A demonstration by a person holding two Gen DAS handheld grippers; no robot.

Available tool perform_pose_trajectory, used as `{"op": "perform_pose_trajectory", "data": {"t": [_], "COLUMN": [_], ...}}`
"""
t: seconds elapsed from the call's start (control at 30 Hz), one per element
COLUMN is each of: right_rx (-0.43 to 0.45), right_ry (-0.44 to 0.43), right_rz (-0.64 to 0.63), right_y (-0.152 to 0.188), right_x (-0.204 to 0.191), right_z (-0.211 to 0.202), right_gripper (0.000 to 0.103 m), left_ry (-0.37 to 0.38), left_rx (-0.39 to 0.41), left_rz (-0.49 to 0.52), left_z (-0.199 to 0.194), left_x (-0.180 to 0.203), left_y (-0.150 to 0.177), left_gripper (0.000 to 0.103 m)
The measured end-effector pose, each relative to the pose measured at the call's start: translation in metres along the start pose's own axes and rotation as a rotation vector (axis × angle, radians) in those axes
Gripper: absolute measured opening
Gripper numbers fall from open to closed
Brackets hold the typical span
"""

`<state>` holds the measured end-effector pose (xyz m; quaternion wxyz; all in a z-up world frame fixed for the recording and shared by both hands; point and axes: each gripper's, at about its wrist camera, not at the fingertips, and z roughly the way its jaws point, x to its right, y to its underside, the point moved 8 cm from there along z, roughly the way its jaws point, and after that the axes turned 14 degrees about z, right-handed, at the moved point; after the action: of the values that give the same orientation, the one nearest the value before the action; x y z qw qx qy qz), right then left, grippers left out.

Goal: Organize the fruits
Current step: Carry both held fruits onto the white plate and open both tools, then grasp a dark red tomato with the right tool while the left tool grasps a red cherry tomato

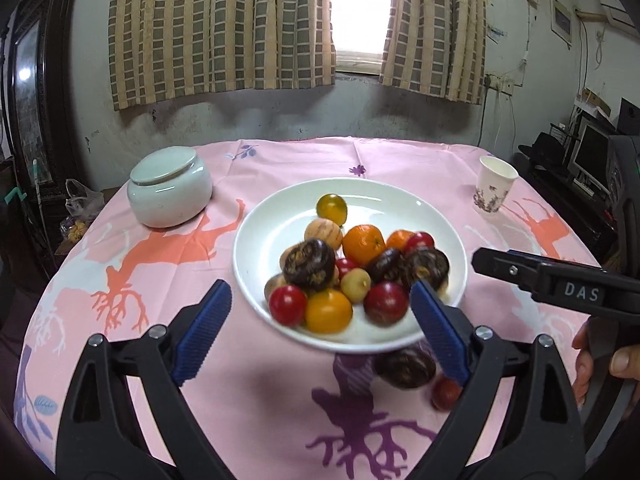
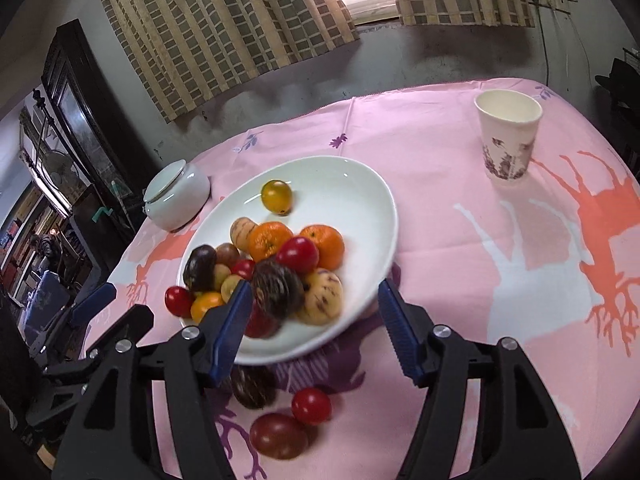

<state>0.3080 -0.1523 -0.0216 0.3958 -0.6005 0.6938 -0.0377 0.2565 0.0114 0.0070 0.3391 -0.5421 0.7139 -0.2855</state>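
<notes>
A white plate on the pink tablecloth holds several fruits: oranges, red and yellow tomatoes, dark purple fruits and a pale speckled one. In front of the plate, loose on the cloth, lie a dark fruit, a red tomato and a darker red tomato. My left gripper is open, its blue pads astride the plate's near rim without touching it. My right gripper is open as well, holding nothing, over the plate's near right rim.
A pale lidded ceramic jar stands left of the plate. A flowered paper cup stands at the right rear. A person's hand holds the right gripper. A dark cabinet stands beyond the table's left edge.
</notes>
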Motion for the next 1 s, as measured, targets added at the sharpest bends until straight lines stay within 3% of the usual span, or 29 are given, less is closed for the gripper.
{"op": "perform_pose_trajectory", "data": {"t": [0.37,0.53,0.77,1.0], "right_rx": [0.004,0.0,-0.042,-0.1], "right_ry": [0.042,0.054,0.115,0.087], "right_rz": [-0.052,-0.141,-0.207,-0.292], "right_y": [0.061,0.073,0.09,0.117], "right_x": [0.029,0.019,0.022,-0.003], "right_z": [-0.047,-0.047,-0.029,-0.011], "right_gripper": [0.067,0.067,0.067,0.067], "left_ry": [-0.023,-0.071,-0.036,-0.033], "left_rx": [-0.039,-0.06,-0.117,-0.116], "left_rz": [0.001,0.091,0.013,-0.008], "left_z": [-0.018,-0.016,-0.004,-0.004], "left_x": [0.032,0.025,0.007,0.002], "left_y": [0.057,0.063,0.074,0.074], "left_gripper": [0.099,0.1,0.101,0.101]}}
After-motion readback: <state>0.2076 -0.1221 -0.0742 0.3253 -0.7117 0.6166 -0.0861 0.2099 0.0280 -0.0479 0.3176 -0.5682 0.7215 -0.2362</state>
